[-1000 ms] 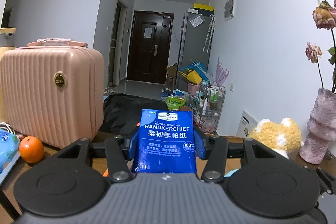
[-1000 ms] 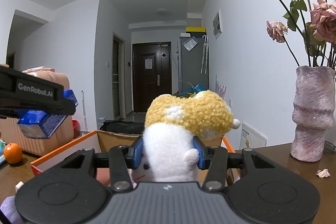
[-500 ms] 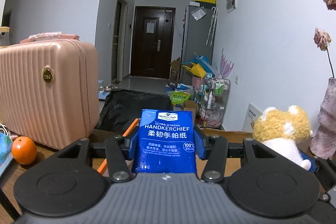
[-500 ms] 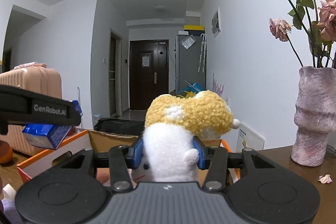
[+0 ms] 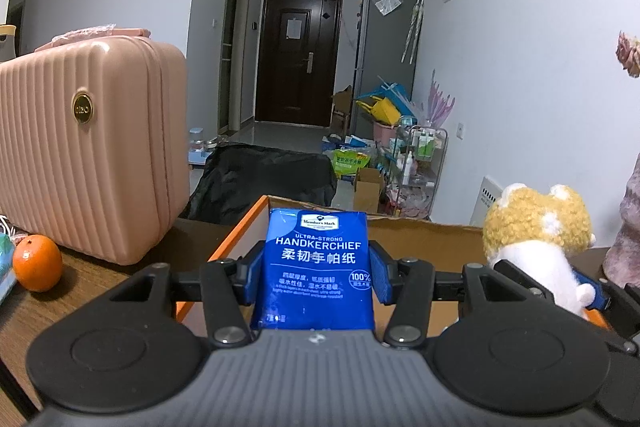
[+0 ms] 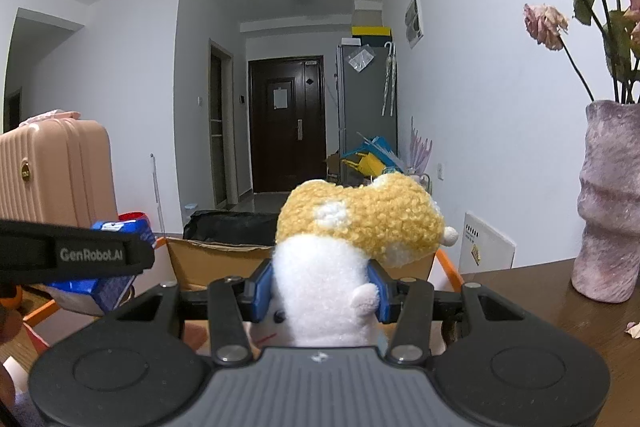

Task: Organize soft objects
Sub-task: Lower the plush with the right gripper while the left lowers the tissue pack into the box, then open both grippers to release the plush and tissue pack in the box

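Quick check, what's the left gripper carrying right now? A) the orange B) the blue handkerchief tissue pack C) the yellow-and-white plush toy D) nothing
B: in the left wrist view the blue handkerchief tissue pack sits clamped between the left gripper fingers, above the cardboard box; the plush toy is in the right gripper, and the orange lies on the table.

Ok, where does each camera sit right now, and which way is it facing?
Left wrist: on the left gripper, looking along its fingers over the box towards the door; its jaws clamp the tissue pack.
Right wrist: on the right gripper, facing the same way; its jaws clamp the plush.
Shared: box, door, suitcase, each other's load; the plush sits at the right of the left view, the pack at the left of the right view.
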